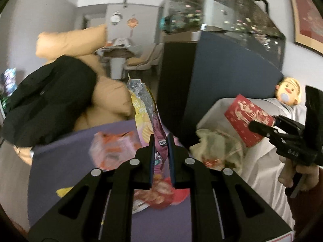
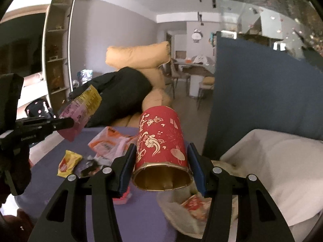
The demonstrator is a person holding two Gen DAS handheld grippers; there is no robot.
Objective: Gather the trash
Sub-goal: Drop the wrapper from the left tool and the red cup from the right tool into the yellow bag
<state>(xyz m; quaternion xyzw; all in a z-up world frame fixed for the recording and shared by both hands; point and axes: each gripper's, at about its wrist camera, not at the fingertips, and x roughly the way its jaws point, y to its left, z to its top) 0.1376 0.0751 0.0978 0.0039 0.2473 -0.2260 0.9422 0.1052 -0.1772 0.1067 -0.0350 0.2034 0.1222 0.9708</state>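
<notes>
My left gripper (image 1: 160, 157) is shut on a yellow-and-purple snack bag (image 1: 146, 111) and holds it upright above the purple table (image 1: 60, 161); the bag also shows in the right wrist view (image 2: 84, 111). My right gripper (image 2: 161, 167) is shut on a red paper cup with gold patterns (image 2: 161, 141), held on its side over a white bin bag (image 2: 272, 161). The cup shows in the left wrist view (image 1: 246, 119) above the bag's mouth (image 1: 214, 109). Wrappers lie on the table: an orange-and-pink one (image 2: 113, 143), a yellow one (image 2: 67, 162), a red one (image 1: 165, 193).
A black jacket (image 1: 48, 98) lies over tan cushions (image 1: 109, 94) at the table's far side. A dark blue cabinet (image 2: 262, 104) with a fish tank stands behind the bin bag. A doll face (image 1: 288, 90) rests at the far right. Crumpled trash (image 2: 193, 205) lies in the bag.
</notes>
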